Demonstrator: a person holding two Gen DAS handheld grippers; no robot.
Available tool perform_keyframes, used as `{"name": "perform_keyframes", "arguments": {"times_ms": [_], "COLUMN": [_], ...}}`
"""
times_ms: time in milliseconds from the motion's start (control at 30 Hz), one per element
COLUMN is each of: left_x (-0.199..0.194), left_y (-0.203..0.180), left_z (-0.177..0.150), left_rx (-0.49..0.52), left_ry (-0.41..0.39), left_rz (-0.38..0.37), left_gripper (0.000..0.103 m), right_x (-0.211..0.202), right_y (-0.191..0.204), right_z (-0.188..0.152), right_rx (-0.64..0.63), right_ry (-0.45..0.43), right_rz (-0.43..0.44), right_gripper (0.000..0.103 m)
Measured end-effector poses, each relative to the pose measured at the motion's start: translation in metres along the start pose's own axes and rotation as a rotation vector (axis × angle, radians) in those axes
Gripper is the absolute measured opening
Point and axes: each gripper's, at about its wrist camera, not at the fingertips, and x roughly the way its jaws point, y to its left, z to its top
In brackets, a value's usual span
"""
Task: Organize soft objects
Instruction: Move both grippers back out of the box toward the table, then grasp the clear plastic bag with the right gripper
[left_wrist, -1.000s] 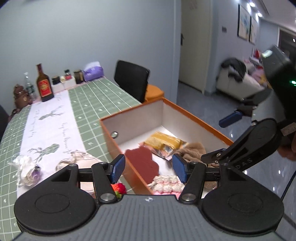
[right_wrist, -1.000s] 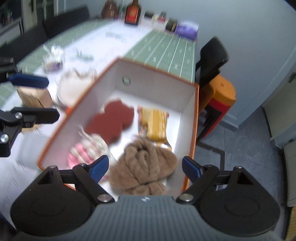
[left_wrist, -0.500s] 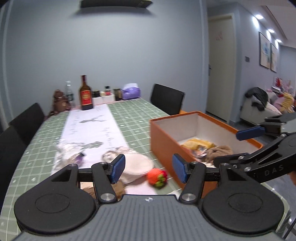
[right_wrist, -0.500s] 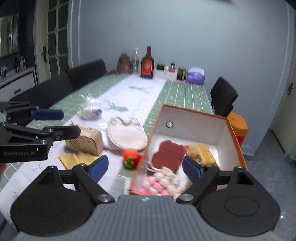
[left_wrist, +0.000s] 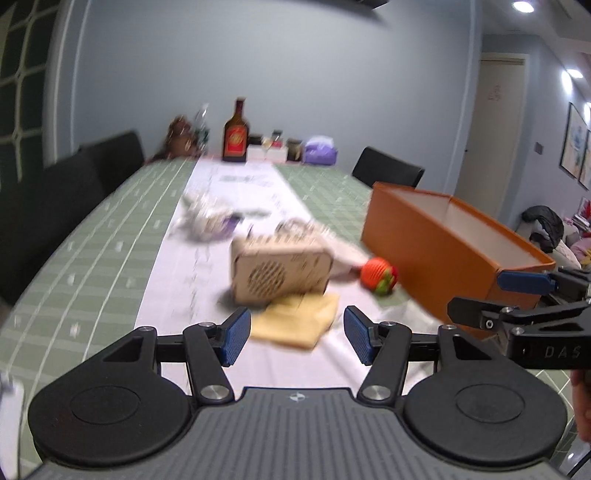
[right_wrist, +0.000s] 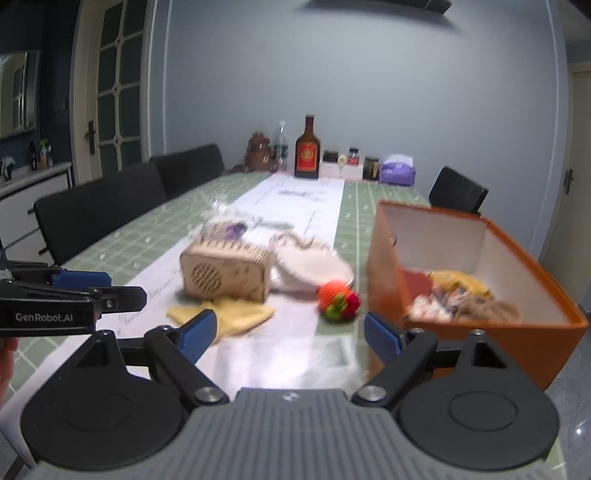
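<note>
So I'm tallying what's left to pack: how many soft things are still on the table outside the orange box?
4: yellow cloth under the wooden speaker; knitted strawberry by the orange box; white pouch behind it; clear-wrapped bundle farther back. Others may be hidden behind the speaker.

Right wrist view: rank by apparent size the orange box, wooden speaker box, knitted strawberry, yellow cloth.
1. orange box
2. wooden speaker box and yellow cloth: look alike, cloth partly hidden, unranked
3. knitted strawberry
</note>
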Motion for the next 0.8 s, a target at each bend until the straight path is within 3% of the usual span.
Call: {"name": "perform_keyframes", "arguments": {"times_ms": [300, 467, 700, 800], "left_x": [0.011, 0.033, 0.053, 0.060], "left_y": [0.020, 0.018, 0.015, 0.014], "left_z": [-0.012, -0.011, -0.008, -0.008], "left_rx": [0.013, 0.061, 0.086, 0.096], "left_ry": [0.073, 0.128, 0.165, 0.179], "left_rz": [0.000, 0.006, 0.003, 0.006], "left_gripper": [0.069, 0.069, 0.069, 0.069], "right_x": [0.046, 0.077, 0.114, 0.121], "right_y": [0.017, 0.015, 0.015, 0.006], "right_z": [-0.020, -0.024, -0.029, -0.031], "right_rx": [-0.016, 0.023, 0.007, 0.069], "right_ry": [0.121, 0.178, 0.268, 0.284], "right_rz": [0.014, 0.014, -0.012, 0.017], "right_gripper": [0.088, 0.100, 0.100, 0.093]}}
